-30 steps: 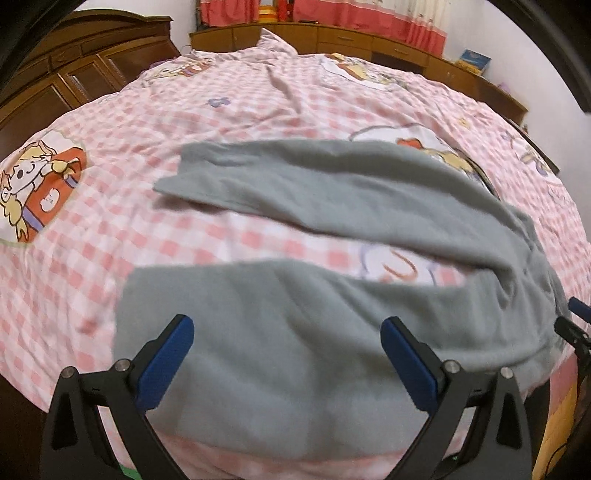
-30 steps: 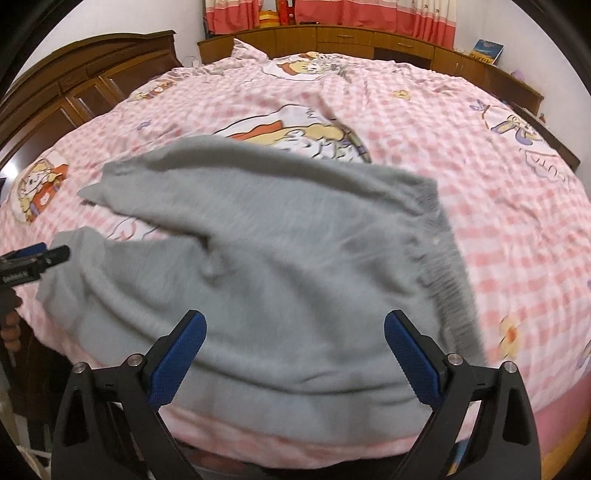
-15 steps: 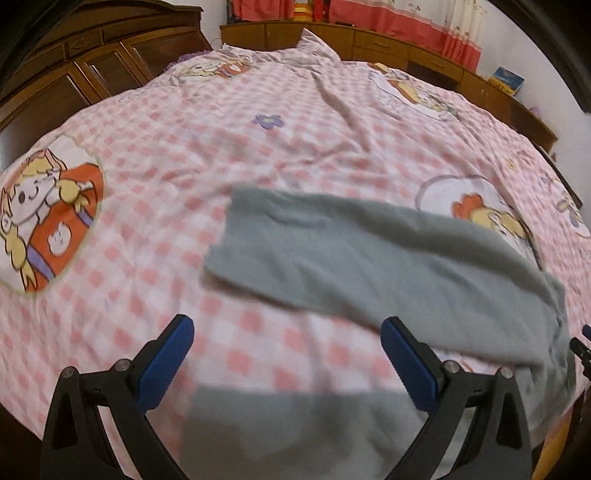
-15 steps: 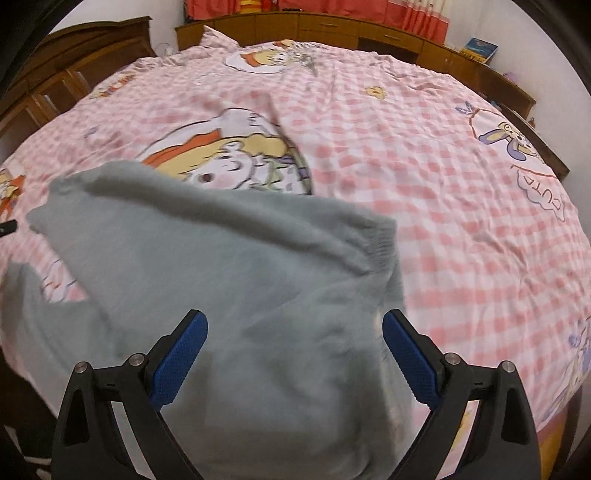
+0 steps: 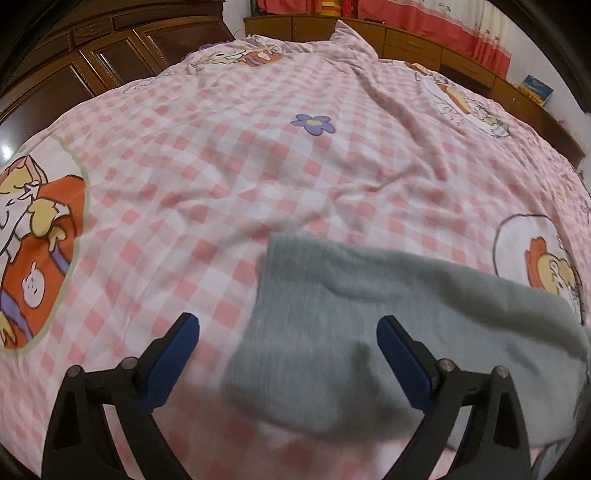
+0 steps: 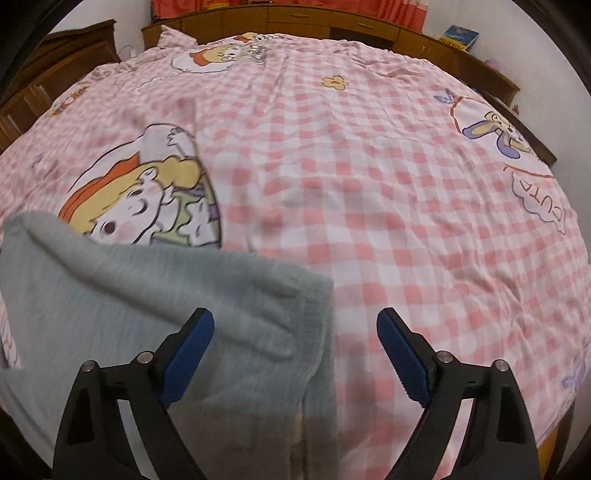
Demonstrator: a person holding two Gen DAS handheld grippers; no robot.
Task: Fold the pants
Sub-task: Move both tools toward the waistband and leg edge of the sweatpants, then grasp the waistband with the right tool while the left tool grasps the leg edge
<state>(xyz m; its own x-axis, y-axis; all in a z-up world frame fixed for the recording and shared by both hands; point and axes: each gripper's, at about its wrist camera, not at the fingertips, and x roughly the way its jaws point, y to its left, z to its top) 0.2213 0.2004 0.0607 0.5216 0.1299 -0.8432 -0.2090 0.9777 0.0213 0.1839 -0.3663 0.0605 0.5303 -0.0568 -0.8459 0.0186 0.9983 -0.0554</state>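
Grey pants [image 5: 369, 314] lie on the pink checked bedspread [image 5: 258, 166]. In the left wrist view a leg end with its cuff edge reaches between the fingers of my left gripper [image 5: 288, 350], which is open and holds nothing. In the right wrist view the waistband corner of the pants [image 6: 147, 295] lies under and between the fingers of my right gripper [image 6: 295, 347], also open and holding nothing. The near leg is out of view.
The bedspread [image 6: 369, 184] carries cartoon prints and shallow wrinkles. Dark wooden wardrobes [image 5: 92, 55] stand to the left, and a low wooden cabinet [image 6: 332, 18] with red curtains runs along the far side. A book [image 6: 460, 35] lies on that cabinet.
Both grippers have moved forward over the bed toward the far edge of the pants. The near leg has dropped out of the left wrist view. Both stayed open.
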